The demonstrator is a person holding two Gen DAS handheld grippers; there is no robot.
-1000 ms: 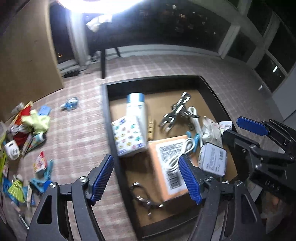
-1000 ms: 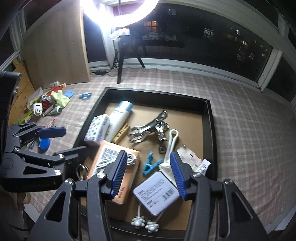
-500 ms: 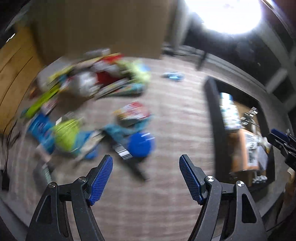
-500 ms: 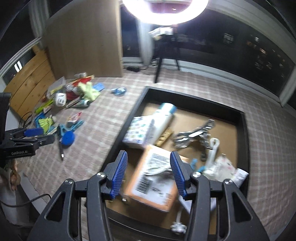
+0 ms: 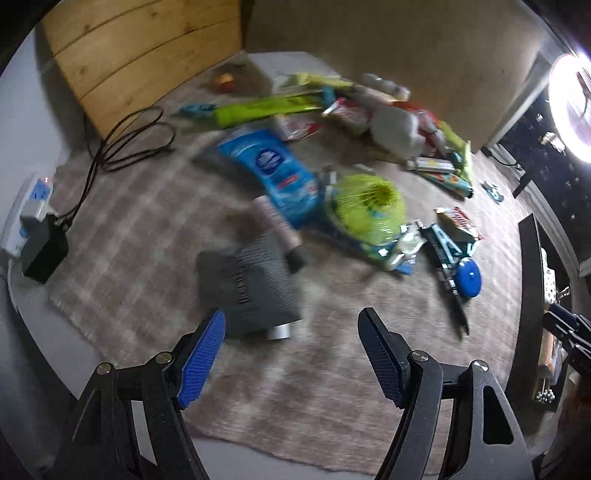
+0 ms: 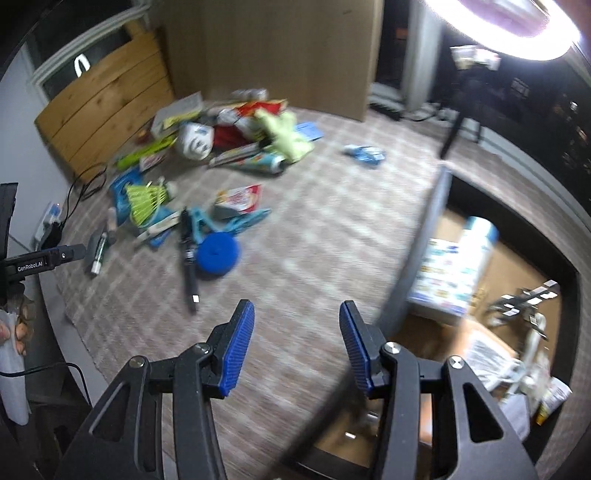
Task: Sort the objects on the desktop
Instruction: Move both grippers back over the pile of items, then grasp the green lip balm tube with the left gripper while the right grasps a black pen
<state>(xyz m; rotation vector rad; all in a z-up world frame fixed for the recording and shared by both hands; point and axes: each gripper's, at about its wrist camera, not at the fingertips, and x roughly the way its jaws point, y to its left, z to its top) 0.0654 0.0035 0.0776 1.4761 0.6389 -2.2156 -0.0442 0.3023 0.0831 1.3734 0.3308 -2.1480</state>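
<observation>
My left gripper (image 5: pixel 291 332) is open and empty, low over the checked cloth, close to a grey ribbed pouch (image 5: pixel 255 284) and a small tube (image 5: pixel 280 225). Beyond lie a blue packet (image 5: pixel 273 170), a green shuttlecock (image 5: pixel 365 206), a blue round disc (image 5: pixel 468 282) and a black pen (image 5: pixel 456 299). My right gripper (image 6: pixel 293 347) is open and empty, above the cloth beside the black tray (image 6: pixel 424 251). The tray holds a patterned box (image 6: pixel 443 273), a white bottle (image 6: pixel 476 240) and metal clips (image 6: pixel 524 299). The disc (image 6: pixel 217 254) and pen (image 6: pixel 188 266) lie ahead on the left.
A pile of packets, a white mask-like item (image 6: pixel 195 142) and a yellow-green cloth (image 6: pixel 284 136) sits at the back by a wooden board (image 6: pixel 107 110). A power strip (image 5: pixel 31 206) with a black cable (image 5: pixel 122 140) lies at the left edge. A ring light (image 6: pixel 502 26) glares overhead.
Both grippers have swung left, away from the tray and toward the pile of loose objects. The left one has come down close to the grey pouch. Both stay open and empty.
</observation>
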